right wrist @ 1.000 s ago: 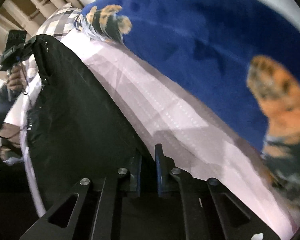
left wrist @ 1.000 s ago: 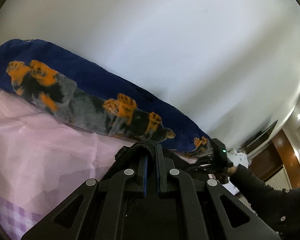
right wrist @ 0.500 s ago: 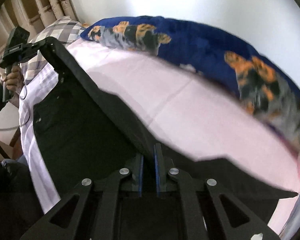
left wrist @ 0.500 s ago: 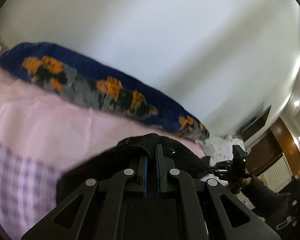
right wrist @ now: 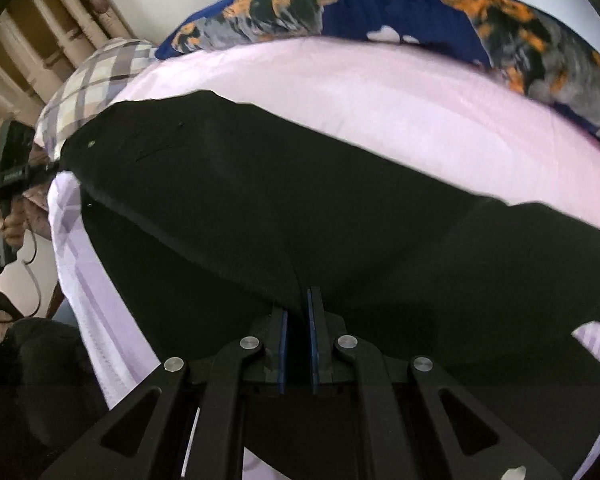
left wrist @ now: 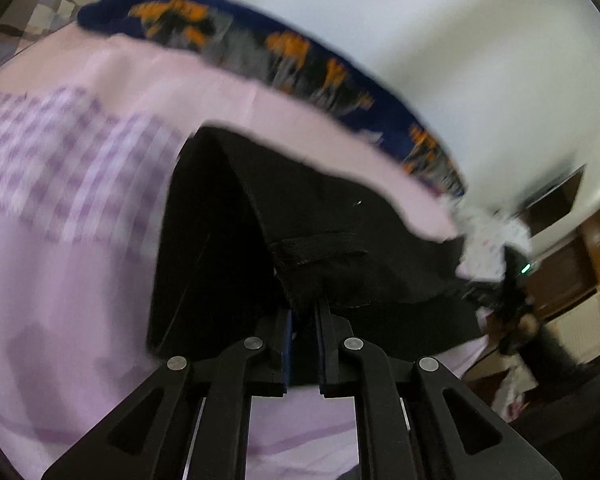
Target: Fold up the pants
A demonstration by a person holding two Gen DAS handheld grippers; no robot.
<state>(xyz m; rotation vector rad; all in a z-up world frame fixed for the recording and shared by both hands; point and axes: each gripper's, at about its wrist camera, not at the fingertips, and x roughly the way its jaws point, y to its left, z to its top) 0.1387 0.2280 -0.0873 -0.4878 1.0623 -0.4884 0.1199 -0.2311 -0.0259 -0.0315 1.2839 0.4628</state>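
Black pants (right wrist: 268, 208) hang stretched above a pink bed sheet (right wrist: 380, 104). My right gripper (right wrist: 297, 308) is shut on the pants' edge, and the cloth spreads left and right from it. My left gripper (left wrist: 305, 320) is shut on the other end of the pants (left wrist: 332, 240), near a belt loop and a fold. In the right wrist view the left gripper (right wrist: 10, 164) shows at the far left, held in a hand. In the left wrist view the right gripper (left wrist: 512, 292) shows blurred at the far right.
A blue blanket with orange and grey print (left wrist: 284, 56) lies along the far edge of the bed by a white wall. A checked pillow (right wrist: 96, 76) sits at the bed's head. The sheet has a purple checked patch (left wrist: 60, 168). Wooden furniture (left wrist: 596, 248) stands at the right.
Both grippers have dropped lower and pulled back from the blanket, carrying the pants. More of the pink sheet and the spread black cloth now shows in both views.
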